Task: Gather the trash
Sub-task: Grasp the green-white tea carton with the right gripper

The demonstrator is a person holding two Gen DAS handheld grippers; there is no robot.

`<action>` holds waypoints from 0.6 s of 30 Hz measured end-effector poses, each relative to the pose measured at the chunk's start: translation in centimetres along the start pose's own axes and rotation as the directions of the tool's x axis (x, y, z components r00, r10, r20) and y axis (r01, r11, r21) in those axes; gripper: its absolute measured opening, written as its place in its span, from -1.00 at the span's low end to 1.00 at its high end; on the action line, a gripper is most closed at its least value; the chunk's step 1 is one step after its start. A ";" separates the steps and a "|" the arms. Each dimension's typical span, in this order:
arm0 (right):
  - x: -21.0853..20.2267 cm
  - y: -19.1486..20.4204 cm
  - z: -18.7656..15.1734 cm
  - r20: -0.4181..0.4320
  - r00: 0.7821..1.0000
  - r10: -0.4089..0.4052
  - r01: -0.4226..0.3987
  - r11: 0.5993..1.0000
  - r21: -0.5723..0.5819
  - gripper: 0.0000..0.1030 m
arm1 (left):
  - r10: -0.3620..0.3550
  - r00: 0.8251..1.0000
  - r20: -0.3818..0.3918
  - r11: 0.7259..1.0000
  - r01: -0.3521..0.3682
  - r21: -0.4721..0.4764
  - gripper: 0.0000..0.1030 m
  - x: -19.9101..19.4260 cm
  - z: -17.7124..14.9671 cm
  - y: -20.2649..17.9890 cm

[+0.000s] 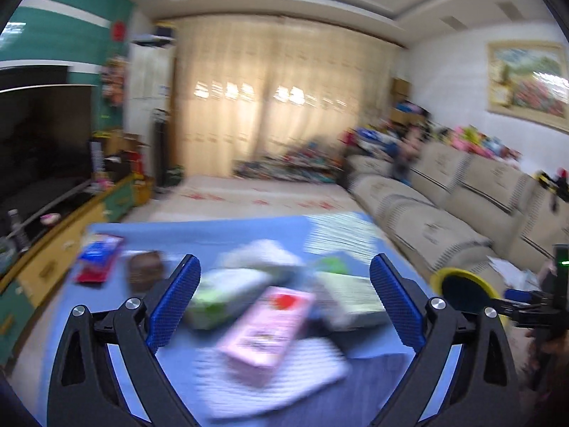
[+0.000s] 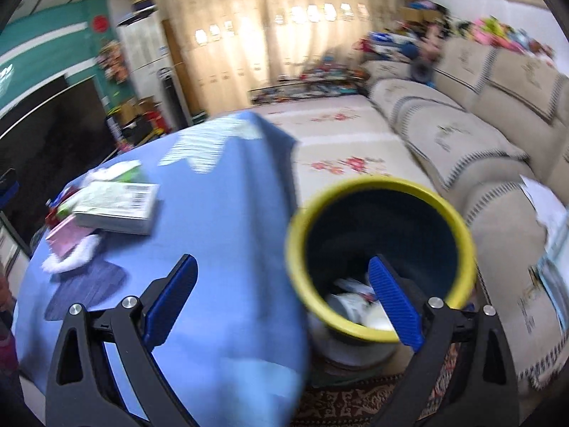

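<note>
We see a blurred pink carton lying among boxes on the blue tablecloth, between our left gripper's wide, empty fingers. Our right gripper, also wide, hangs above the yellow-rimmed bin holding scraps, beside the table.

1. One tabletop, covered in blue cloth, is seen.
2. One yellow-rimmed bin is counted beside it; the pieces of trash inside cannot be counted.
3. One pink carton is seen on the tabletop.
4. One white box with a barcode is counted.
5. One brown item, blurred, is seen.
6. One red-and-blue packet is counted.
7. Two claws are counted: the left claw and the right claw, each spread wide.
</note>
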State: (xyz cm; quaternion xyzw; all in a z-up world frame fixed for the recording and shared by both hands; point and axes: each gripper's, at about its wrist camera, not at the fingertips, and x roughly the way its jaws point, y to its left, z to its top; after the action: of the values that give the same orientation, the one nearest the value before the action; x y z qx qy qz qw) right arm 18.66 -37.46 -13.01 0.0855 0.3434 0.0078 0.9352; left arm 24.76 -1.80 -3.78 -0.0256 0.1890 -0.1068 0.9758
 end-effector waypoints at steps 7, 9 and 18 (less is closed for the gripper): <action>2.7 9.8 1.2 -0.018 0.995 0.101 -0.102 0.979 -0.175 0.80 | 0.137 0.991 0.000 0.979 -0.136 -0.153 0.85 0.2 -3.3 8.9; 3.7 12.7 1.1 -0.028 0.994 0.101 -0.105 0.960 -0.261 0.80 | 0.129 0.992 -0.014 0.977 -0.129 -0.170 0.85 0.4 -3.2 9.3; 8.0 19.2 0.6 -0.053 0.998 0.046 -0.065 0.879 -0.472 0.81 | 0.098 0.995 0.001 0.983 -0.096 -0.154 0.85 0.6 -3.1 7.8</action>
State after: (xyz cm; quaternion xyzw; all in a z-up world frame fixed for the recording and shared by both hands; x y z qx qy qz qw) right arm 25.96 -18.06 -14.54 -0.1356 0.3472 0.1198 0.9202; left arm 25.72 5.61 -7.58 -0.0922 0.1936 -0.0440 0.9757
